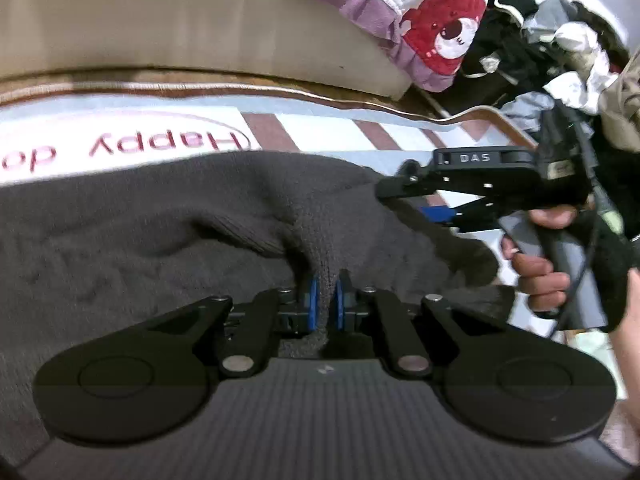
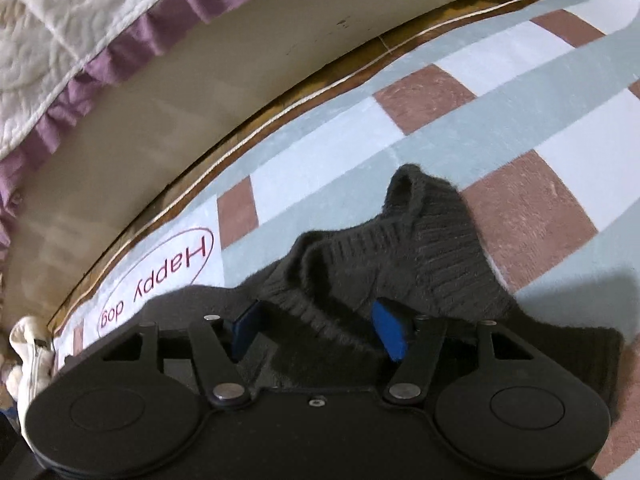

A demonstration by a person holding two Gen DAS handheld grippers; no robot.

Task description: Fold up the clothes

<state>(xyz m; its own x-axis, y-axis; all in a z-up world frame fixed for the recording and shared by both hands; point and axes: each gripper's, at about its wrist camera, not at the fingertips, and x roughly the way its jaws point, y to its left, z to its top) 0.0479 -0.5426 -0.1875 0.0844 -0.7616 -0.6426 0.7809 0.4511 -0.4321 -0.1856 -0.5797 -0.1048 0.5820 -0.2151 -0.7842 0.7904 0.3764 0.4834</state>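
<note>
A dark grey knit sweater lies spread on a checked mat. My left gripper is shut on a bunched fold of it, and the knit rises pinched between the blue pads. A hand holds my right gripper at the sweater's right edge. In the right wrist view my right gripper stands open, its blue pads wide apart. A ribbed edge of the sweater lies loosely between the fingers.
The mat has pale blue, white and brown squares and a "Happy dog" label. Behind it runs a beige bed base under a white quilt with a purple ruffle. A heap of clothes sits at the far right.
</note>
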